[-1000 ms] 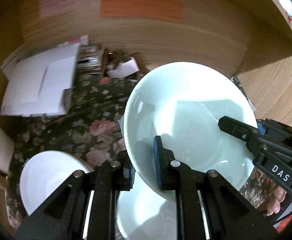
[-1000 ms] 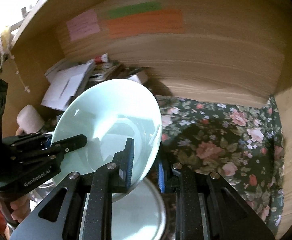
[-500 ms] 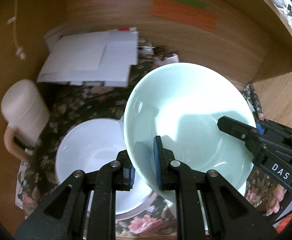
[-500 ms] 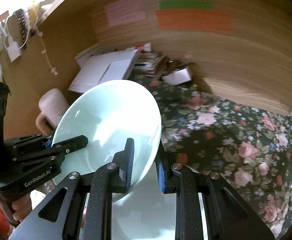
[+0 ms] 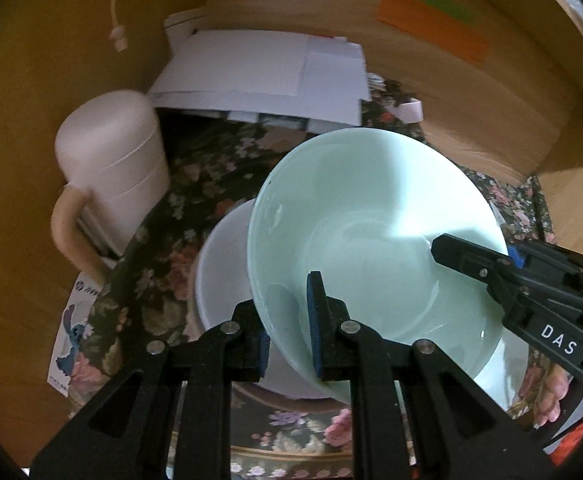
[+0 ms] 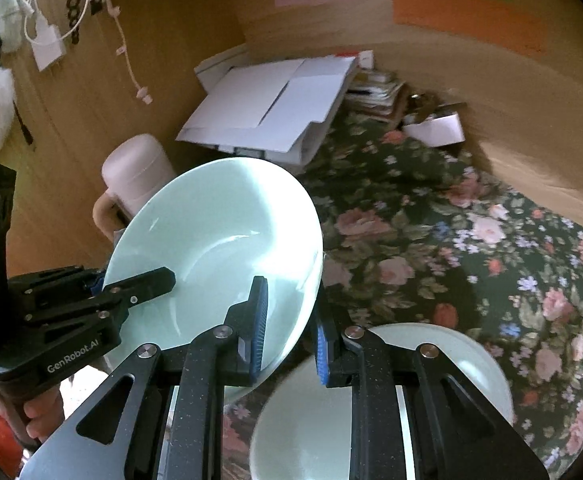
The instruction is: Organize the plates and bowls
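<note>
Wooden wall (image 6: 491, 92), coloured paper notes (image 6: 467, 16), floral tablecloth (image 6: 471, 248)

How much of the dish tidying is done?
Not much looks finished. Both tongs, left and right, grip the pale green bowl in the air above a white bowl. Left to do: set it down; another green dish waits.

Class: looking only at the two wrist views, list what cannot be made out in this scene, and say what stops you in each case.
- White bowl, left wrist view: mostly hidden behind the held green bowl.
- Green dish, right wrist view: partly covered by the right gripper.
- Writing on the orange note, right wrist view: too small.
- Mug, left wrist view: blurred.
- Books, right wrist view: covered by white sheets.
</note>
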The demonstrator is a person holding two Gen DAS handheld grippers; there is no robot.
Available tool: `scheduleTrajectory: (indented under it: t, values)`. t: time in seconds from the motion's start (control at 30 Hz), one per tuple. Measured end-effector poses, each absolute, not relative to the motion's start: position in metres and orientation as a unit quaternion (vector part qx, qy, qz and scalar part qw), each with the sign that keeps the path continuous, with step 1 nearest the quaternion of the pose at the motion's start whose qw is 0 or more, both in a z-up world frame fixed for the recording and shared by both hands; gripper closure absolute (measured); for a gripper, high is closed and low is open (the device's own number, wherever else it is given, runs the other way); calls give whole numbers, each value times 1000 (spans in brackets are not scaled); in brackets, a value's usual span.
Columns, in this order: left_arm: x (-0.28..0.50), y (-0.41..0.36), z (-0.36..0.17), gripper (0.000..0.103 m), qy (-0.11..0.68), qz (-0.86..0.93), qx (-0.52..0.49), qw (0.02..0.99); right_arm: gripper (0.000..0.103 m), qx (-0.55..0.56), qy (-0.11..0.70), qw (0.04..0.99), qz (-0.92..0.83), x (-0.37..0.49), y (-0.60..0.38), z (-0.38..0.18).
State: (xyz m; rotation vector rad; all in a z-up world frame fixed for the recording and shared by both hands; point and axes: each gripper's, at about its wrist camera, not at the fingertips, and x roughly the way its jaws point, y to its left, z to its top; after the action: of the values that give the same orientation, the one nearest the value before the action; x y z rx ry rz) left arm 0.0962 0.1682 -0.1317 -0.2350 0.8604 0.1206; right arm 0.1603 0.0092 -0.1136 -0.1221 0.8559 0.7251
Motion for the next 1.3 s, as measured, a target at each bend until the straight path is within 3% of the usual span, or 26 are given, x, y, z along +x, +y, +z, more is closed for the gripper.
scheduleTrajectory:
  t: [0.93, 1.13, 1.3]
  values:
    - [106, 186, -157, 87, 426, 78, -81, 898, 81, -69, 438, 822, 357, 172, 22, -137]
    - [109, 175, -155, 67, 432, 64, -54, 898, 80, -62, 438, 824, 355, 171, 19, -137]
    - [110, 173, -151, 57, 440, 56, -49, 895, 64, -54, 437, 824, 356, 170, 14, -134]
